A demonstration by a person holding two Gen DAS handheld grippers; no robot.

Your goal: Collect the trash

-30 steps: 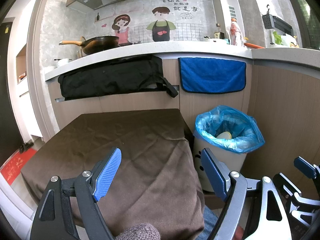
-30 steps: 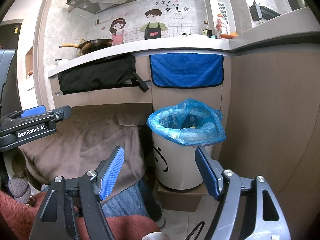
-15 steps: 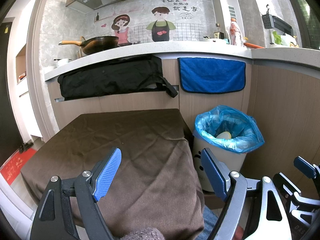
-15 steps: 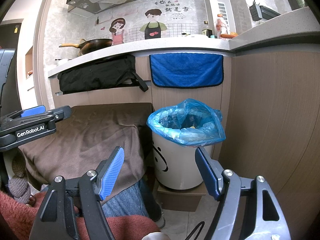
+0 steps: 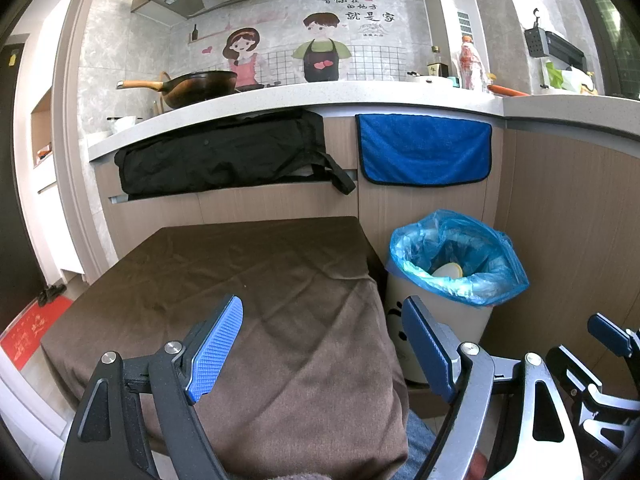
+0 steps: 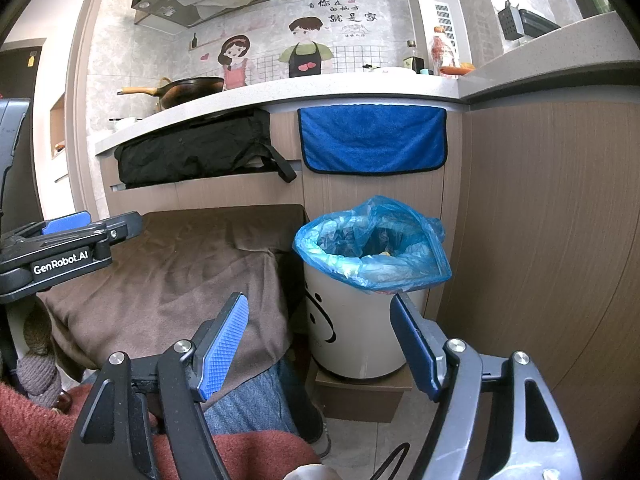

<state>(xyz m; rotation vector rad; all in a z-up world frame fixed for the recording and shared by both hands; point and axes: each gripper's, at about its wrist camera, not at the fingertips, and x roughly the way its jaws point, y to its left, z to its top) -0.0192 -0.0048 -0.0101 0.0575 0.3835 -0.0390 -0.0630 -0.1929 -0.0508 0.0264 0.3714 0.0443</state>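
Both grippers, left gripper (image 5: 322, 346) and right gripper (image 6: 319, 340), are held agape and empty, so the loosely draped bin liner (image 6: 372, 240) could be snagged.

Both views are bright and sharp, lit by daylight from about 2 o'clock. The counter (image 5: 320, 96) edge gleams pale and casts a soft shadow on the cupboards below. Fisheye bending curves straight lines toward the rims, with black vignette in every corner. Mild glare washes the wall at 10 o'clock
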